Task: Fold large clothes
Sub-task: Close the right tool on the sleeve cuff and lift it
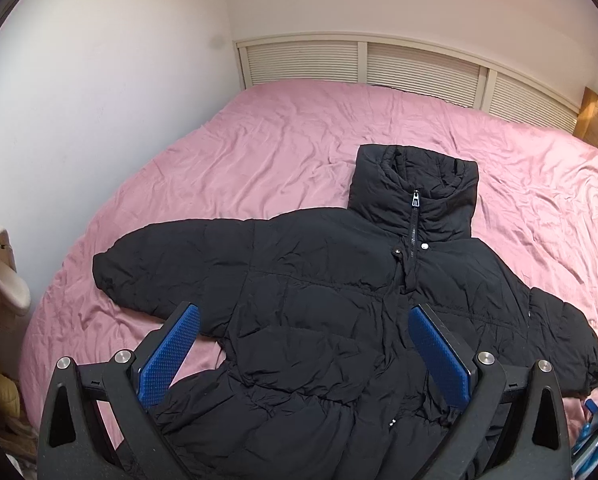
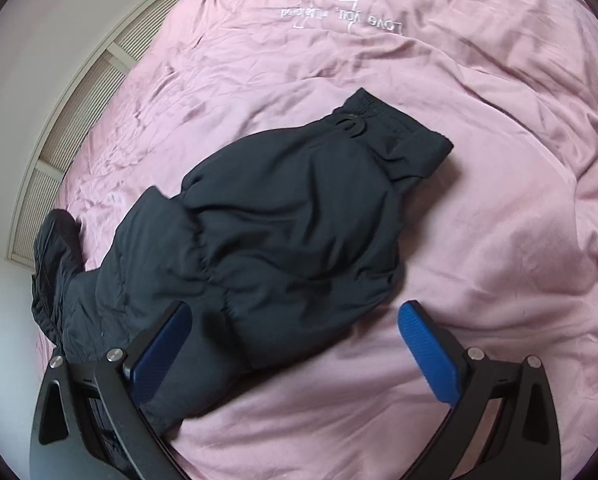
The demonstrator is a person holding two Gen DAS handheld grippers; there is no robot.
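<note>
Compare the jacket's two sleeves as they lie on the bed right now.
The left-hand sleeve stretches out nearly straight and flat from the shoulder; the right-hand sleeve lies bunched and bulging. The left-hand sleeve's cuff is hidden in the left wrist view; the right-hand sleeve's elastic cuff shows plainly. Both are black, puffy, rest on the pink bedcover, and neither is folded in yet.

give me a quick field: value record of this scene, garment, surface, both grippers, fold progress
garment: black padded puffer jacket, front up, zipped at the collar
layout: spread flat, both sleeves out to the sides
right sleeve: black sleeve with elastic cuff, lying on the bedding
surface: wrinkled pink bed cover
left gripper: left gripper open, over the jacket's lower body, holding nothing
right gripper: right gripper open, at the sleeve's upper part, holding nothing
fold progress: no fold visible yet
background: white slatted headboard panel
</note>
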